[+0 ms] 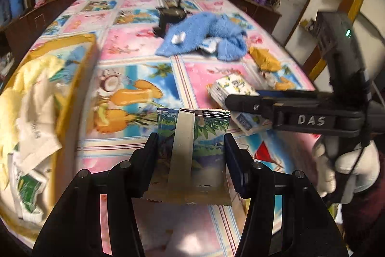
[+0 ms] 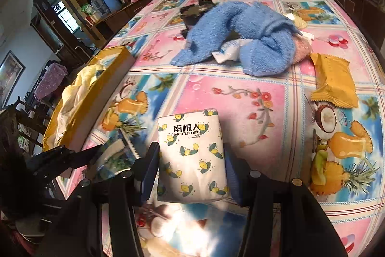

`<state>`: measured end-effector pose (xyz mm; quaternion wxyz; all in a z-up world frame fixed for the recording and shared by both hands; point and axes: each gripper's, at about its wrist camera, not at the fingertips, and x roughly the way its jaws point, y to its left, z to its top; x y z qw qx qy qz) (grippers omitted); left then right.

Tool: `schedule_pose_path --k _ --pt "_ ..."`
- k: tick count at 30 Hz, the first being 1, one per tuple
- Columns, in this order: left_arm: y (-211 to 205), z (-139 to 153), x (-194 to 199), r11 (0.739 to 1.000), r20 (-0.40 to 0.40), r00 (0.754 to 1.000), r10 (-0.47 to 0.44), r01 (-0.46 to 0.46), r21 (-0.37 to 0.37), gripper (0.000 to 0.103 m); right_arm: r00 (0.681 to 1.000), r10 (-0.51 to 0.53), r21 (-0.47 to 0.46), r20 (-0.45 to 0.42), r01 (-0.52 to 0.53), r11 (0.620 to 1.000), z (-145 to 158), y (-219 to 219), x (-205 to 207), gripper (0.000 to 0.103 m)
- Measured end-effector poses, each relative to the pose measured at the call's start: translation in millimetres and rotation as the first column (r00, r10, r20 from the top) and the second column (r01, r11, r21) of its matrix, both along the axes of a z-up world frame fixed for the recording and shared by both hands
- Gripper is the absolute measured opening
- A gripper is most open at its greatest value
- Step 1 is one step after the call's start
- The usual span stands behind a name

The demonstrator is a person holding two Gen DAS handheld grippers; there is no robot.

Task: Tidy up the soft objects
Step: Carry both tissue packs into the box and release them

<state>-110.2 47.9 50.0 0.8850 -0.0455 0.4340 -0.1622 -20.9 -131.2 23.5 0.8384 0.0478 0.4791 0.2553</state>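
My left gripper [image 1: 191, 143] is shut on a shiny foil packet [image 1: 192, 148] with a silver seam, held above the tablecloth. My right gripper [image 2: 191, 153] is shut on a white tissue pack [image 2: 192, 155] with lemon prints; the same pack shows in the left wrist view [image 1: 234, 89] between the right gripper's fingers [image 1: 243, 104]. A yellow box [image 1: 72, 78] at the left holds soft cloths and packets; it also shows in the right wrist view [image 2: 96, 98]. The left gripper and its foil packet [image 2: 115, 155] show low at the left there.
A blue towel [image 2: 240, 33] lies crumpled at the far middle over a white packet [image 2: 228, 52] and a dark object [image 2: 192, 11]. An orange snack packet [image 2: 334, 81] lies at the right. A wooden rim and cabinets surround the table [image 2: 240, 98].
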Motion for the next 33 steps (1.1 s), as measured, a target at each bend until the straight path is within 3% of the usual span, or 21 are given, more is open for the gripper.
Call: schedule_pose_path --k 3,7,13,17,19,21,25,27,30,33 --pt "33 20 -16 0.996 0.041 0.997 0.069 -0.067 -0.051 0.054 0.999 0.033 0.016 0.011 -0.034 0.999 10 17 -4 0.051" --pt "85 37 -33 0.979 0.087 0.976 0.201 -0.197 -0.059 0.054 0.995 0.099 0.053 0.018 -0.1 0.994 21 48 -9 0.051" --pt "171 24 -43 0.907 0.063 0.905 0.42 -0.417 -0.048 0.054 0.973 0.229 0.083 0.028 -0.23 0.97 33 114 -20 0.051" --pt "215 2 -42 0.862 0.01 0.863 0.506 -0.505 -0.035 0.054 0.947 0.319 0.069 0.039 -0.321 0.945 36 163 -33 0.051" --pt "231 -6 -40 0.845 -0.009 0.846 0.533 -0.533 -0.027 0.054 0.932 0.36 0.061 0.036 -0.362 0.93 35 186 -38 0.051" --pt "241 -14 -37 0.845 -0.036 0.847 0.531 -0.532 -0.048 0.054 0.916 0.401 0.05 0.028 -0.402 0.914 32 209 -43 0.051" --pt "239 -22 -30 0.855 -0.037 0.854 0.518 -0.519 0.002 0.055 0.89 0.456 0.025 0.001 -0.456 0.89 21 247 -51 0.051" --pt "242 -27 -27 0.845 -0.047 0.844 0.535 -0.535 0.004 0.054 0.889 0.458 -0.004 -0.005 -0.458 0.889 17 260 -52 0.051" --pt "251 -20 -37 0.835 -0.04 0.841 0.54 -0.541 -0.098 0.055 0.89 0.455 -0.025 -0.026 -0.456 0.89 9 267 -47 0.051" --pt "254 -6 -45 0.821 0.003 0.83 0.557 -0.55 -0.149 0.056 0.894 0.446 -0.046 -0.037 -0.447 0.893 -2 271 -45 0.051"
